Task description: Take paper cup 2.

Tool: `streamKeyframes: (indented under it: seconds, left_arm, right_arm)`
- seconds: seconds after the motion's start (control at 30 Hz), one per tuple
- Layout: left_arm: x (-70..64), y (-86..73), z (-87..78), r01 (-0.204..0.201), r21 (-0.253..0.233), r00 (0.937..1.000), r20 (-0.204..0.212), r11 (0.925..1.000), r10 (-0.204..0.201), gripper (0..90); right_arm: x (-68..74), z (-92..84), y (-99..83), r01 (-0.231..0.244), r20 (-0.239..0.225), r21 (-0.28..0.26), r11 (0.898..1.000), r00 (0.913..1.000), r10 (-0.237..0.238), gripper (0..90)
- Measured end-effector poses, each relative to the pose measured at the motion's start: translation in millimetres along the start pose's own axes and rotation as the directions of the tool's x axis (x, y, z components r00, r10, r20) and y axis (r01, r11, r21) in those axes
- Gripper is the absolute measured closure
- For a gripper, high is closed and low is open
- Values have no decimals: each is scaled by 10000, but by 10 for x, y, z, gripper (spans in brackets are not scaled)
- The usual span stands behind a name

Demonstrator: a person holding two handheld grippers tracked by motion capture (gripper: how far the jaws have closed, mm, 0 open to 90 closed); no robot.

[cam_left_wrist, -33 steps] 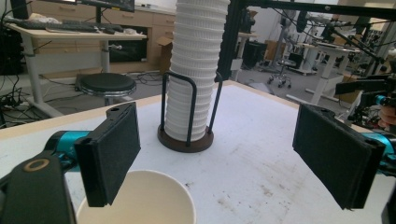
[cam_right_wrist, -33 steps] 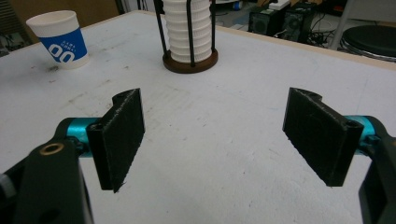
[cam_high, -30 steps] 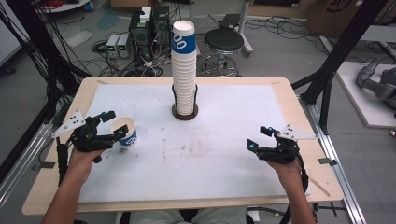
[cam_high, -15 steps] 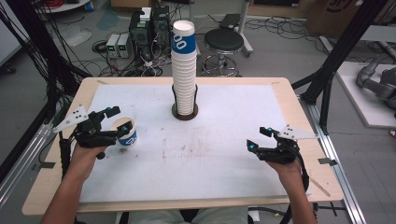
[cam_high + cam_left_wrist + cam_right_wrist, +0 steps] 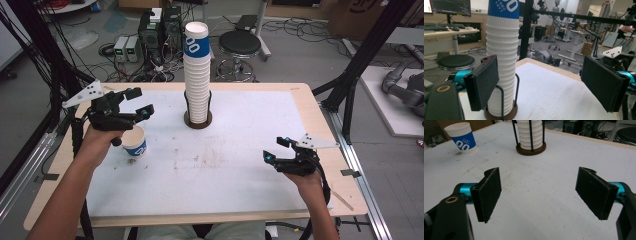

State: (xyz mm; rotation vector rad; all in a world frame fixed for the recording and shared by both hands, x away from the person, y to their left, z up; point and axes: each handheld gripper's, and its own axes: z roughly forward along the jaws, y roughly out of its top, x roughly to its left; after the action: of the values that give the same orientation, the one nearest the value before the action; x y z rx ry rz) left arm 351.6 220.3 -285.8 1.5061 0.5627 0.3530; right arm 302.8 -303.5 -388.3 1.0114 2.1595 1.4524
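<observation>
The left gripper (image 5: 134,104) hovers above the single paper cup (image 5: 134,142), jaws wide apart and empty; the cup stands upright on the table (image 5: 240,195), so the step looks like fetching another from the cup stack (image 5: 197,75) in its holder. Next it must reach for the top cup. The right gripper (image 5: 274,150) rests low, open, holding nothing. The cups' blue band reads "00".

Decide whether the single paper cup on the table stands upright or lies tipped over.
Upright. The single paper cup rests on its base on the white table, open rim facing up, apart from the cup stack; the right gripper view agrees.
</observation>
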Motion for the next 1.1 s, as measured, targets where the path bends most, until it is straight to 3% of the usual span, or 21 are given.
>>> streamKeyframes:
  seconds: [0.57,1.1]
  left_arm:
    - [71,402,325,-105,222,9995,303,9997,98,149]
    - [208,915,827,-365,609,9992,182,9975,355,149]
  right_arm:
    - [-14,-18,-3,-85,-60,-5,10000,9999,85,212]
    - [-24,-14,-11,-85,-154,-18,10000,9998,85,213]
